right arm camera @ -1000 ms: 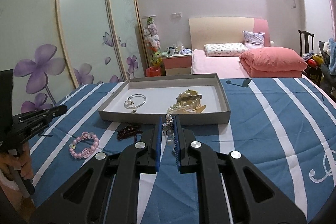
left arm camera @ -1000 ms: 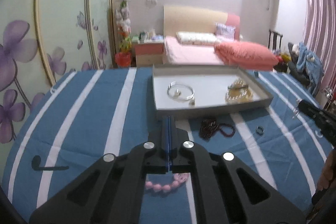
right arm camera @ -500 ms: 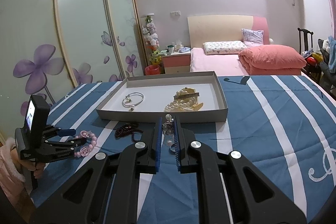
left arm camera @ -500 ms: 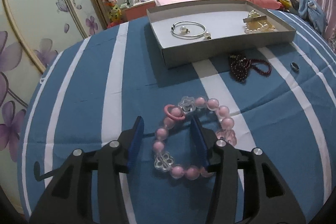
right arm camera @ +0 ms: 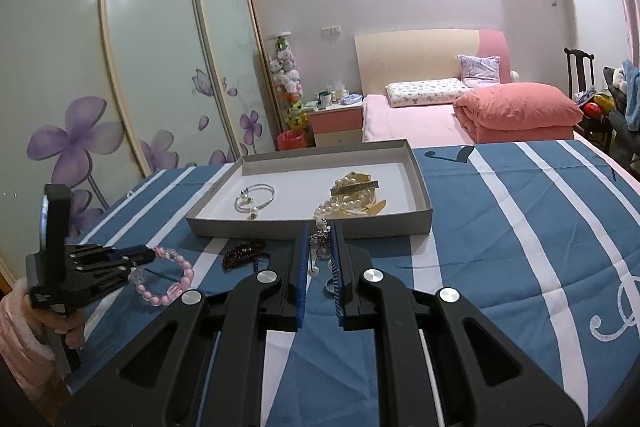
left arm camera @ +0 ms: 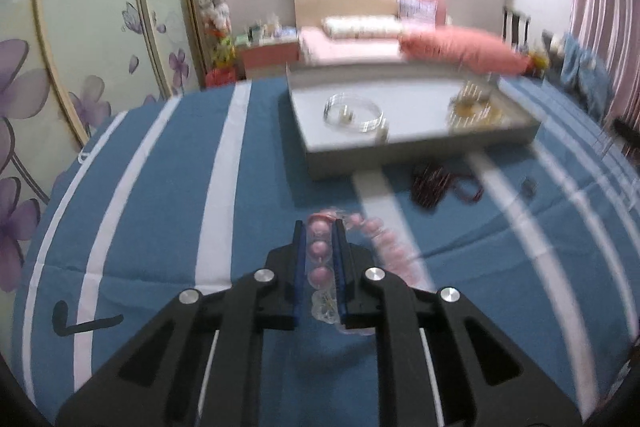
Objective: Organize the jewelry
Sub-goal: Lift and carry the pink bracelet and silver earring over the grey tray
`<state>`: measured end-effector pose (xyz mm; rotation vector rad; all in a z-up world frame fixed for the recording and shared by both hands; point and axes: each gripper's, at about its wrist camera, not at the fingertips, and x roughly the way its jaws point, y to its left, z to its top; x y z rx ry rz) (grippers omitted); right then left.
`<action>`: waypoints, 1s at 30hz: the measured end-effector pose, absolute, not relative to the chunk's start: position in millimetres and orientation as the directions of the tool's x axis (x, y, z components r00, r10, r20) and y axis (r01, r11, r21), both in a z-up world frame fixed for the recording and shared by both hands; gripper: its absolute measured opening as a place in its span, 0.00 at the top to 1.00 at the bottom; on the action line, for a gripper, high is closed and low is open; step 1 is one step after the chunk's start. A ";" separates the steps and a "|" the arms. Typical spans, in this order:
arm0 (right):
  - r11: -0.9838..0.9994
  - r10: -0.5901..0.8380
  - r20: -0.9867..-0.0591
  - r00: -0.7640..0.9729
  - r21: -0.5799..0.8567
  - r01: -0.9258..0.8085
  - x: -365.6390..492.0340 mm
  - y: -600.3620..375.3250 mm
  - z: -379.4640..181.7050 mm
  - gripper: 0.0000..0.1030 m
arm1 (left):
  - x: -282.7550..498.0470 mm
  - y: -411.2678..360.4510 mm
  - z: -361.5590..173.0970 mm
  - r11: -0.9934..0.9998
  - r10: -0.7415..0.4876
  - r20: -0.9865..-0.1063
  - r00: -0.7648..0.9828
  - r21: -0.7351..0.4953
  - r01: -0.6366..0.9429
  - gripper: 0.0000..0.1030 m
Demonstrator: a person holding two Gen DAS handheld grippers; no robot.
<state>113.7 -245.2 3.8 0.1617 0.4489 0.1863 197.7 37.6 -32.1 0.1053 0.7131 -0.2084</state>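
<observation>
Left gripper [left arm camera: 320, 227]: my fingers were closed on the pink bead bracelet [left arm camera: 320, 251], lower centre of the left wrist view; beads and a clear flower charm sat between the blue pads, and the rest of the loop trailed to the right, blurred.
Same grip, other view: at lower left of the right wrist view I saw the left gripper [right arm camera: 150, 255] with the bracelet [right arm camera: 168, 279] hanging from its tips over the striped blue cloth [right arm camera: 500, 227].
Left hand: a hand [right arm camera: 66, 331] in a fluffy pink sleeve [right arm camera: 20, 339] held the handle at the left edge.
Right gripper [right arm camera: 319, 231]: my fingers were nearly shut on a small piece with pearls and a chain [right arm camera: 318, 241], centre of frame; I could not make out its form.
Tray [right arm camera: 420, 183]: grey shallow box in mid-frame on the cloth; a silver bangle [right arm camera: 256, 197] lay at its left, a pearl and gold heap [right arm camera: 352, 199] at its right.
Loose items: a dark red bead string [right arm camera: 244, 253] lay on the cloth just in front of the tray; a small ring [left arm camera: 529, 185] lay to the right of it in the left wrist view.
</observation>
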 end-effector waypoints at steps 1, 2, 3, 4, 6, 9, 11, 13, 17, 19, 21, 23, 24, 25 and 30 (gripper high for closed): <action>0.969 0.216 -0.409 0.886 0.201 -0.143 113.4 -245.9 4.2 0.89 | 192.4 39.1 -24.6 0.975 -0.172 -0.631 0.756 0.002 0.223 0.87; 0.967 0.220 -0.402 0.889 0.207 -0.145 112.9 -245.8 4.3 0.89 | 189.9 39.3 -19.9 0.974 -0.185 -0.615 0.767 -0.013 0.224 0.87; 0.966 0.222 -0.397 0.891 0.211 -0.147 112.6 -245.6 4.4 0.89 | 185.5 39.6 -14.2 0.974 -0.202 -0.591 0.781 -0.034 0.226 0.87; 0.966 0.224 -0.393 0.892 0.212 -0.149 112.4 -245.6 4.7 0.89 | 181.6 39.2 -9.3 0.972 -0.217 -0.571 0.792 -0.053 0.228 0.87; 0.965 0.226 -0.379 0.898 0.210 -0.154 111.0 -242.5 5.5 0.89 | 176.1 37.3 -3.3 0.969 -0.239 -0.542 0.806 -0.081 0.233 0.87; 0.967 0.222 -0.356 0.908 0.196 -0.160 108.7 -238.4 8.1 0.89 | 167.1 34.4 6.6 0.966 -0.259 -0.497 0.828 -0.112 0.235 0.87; 0.970 0.215 -0.339 0.916 0.183 -0.160 106.7 -236.1 10.4 0.89 | 161.8 32.2 12.7 0.965 -0.262 -0.470 0.843 -0.125 0.230 0.87; 0.972 0.211 -0.320 0.924 0.170 -0.163 104.8 -234.8 12.9 0.89 | 157.2 30.4 16.5 0.965 -0.261 -0.451 0.854 -0.129 0.226 0.87; 0.977 0.194 -0.276 0.941 0.135 -0.162 99.2 -228.7 17.7 0.89 | 146.2 21.9 26.1 0.976 -0.219 -0.400 0.890 -0.099 0.196 0.87; 0.980 0.187 -0.257 0.948 0.118 -0.161 96.9 -226.0 19.3 0.89 | 141.8 16.9 30.2 0.981 -0.196 -0.381 0.904 -0.084 0.177 0.87; 0.982 0.178 -0.240 0.954 0.103 -0.157 95.5 -224.0 20.7 0.89 | 137.3 14.6 33.3 0.985 -0.170 -0.362 0.917 -0.068 0.156 0.87; 0.984 0.169 -0.223 0.960 0.090 -0.153 94.1 -222.0 21.9 0.89 | 132.6 8.4 36.7 0.990 -0.140 -0.342 0.929 -0.044 0.133 0.87; 0.985 0.166 -0.217 0.962 0.085 -0.151 93.8 -221.2 22.5 0.89 | 131.2 5.4 38.0 0.992 -0.128 -0.335 0.934 -0.035 0.123 0.87; 0.986 0.161 -0.211 0.964 0.080 -0.148 93.9 -220.4 22.7 0.89 | 130.4 2.9 38.6 0.993 -0.119 -0.331 0.936 -0.028 0.116 0.87; 0.991 0.128 -0.177 0.976 0.050 -0.120 91.8 -218.2 23.2 0.89 | 127.0 -11.4 37.2 0.996 -0.071 -0.316 0.946 0.026 0.083 0.87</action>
